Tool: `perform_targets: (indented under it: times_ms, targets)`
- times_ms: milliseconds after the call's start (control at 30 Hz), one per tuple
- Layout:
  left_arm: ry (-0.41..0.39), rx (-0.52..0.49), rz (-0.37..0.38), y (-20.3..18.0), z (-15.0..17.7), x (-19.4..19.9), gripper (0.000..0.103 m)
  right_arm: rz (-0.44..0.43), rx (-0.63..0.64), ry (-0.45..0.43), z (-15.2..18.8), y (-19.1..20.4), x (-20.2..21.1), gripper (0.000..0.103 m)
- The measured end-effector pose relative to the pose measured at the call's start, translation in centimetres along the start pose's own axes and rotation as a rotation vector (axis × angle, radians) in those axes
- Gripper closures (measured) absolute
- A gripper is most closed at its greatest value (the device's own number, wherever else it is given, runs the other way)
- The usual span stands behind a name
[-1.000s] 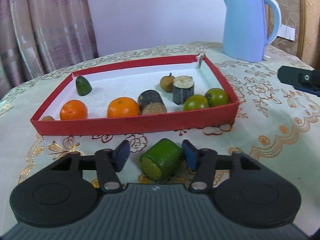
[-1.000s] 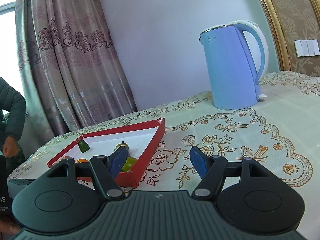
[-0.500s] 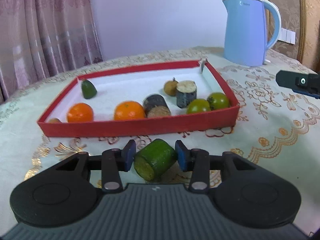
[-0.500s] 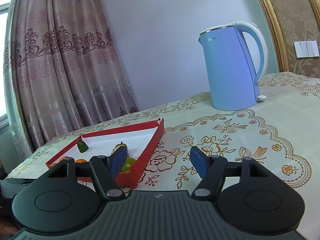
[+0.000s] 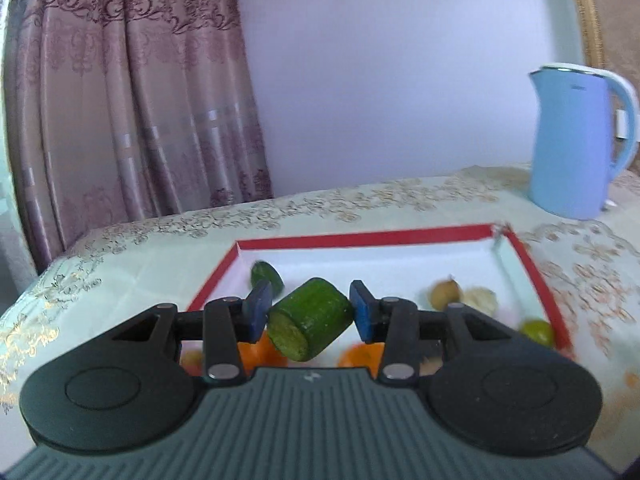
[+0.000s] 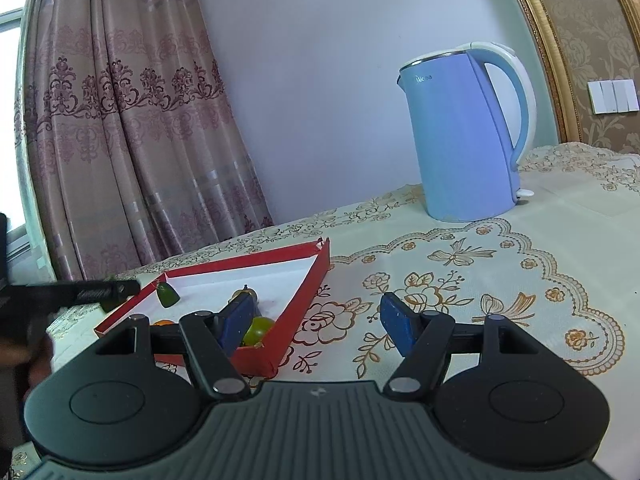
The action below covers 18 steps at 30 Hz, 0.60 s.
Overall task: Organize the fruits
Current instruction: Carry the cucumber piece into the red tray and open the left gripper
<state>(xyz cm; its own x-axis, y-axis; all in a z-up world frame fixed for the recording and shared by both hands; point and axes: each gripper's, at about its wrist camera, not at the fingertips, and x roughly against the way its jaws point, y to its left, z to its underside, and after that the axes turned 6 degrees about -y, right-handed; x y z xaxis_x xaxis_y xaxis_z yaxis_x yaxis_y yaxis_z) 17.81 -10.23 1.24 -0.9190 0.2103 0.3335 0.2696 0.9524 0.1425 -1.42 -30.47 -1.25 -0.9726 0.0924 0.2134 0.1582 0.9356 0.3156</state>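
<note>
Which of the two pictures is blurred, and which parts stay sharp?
Left wrist view: red tray, fruits and kettle are motion-blurred; the green cylinder in the left hand-held gripper is sharp. Right wrist view: sharp throughout, curved by fisheye.

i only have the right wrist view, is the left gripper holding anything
Observer: Yes, the left gripper is shut on a green cucumber chunk.
Operator: is it over the tray
Observer: It's lifted off the cloth, in front of the red tray.
Operator: what's in the near part of the tray, my fingers block it
Observer: Two oranges, partly hidden behind the left gripper.
</note>
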Motion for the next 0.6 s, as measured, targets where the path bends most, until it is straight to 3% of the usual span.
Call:
perform_targets:
  times_ms: [333,600]
  targets:
    - [0.082,0.038,-0.081,0.0,-0.5,-7.8,0.064,-0.011,-0.013,0.010,-0.2,-0.3,-0.1,0.033]
    - [0.153,0.054,-0.052,-0.3,1.2,-10.4,0.063,-0.034,-0.019,0.034,-0.1,-0.1,-0.3,0.033]
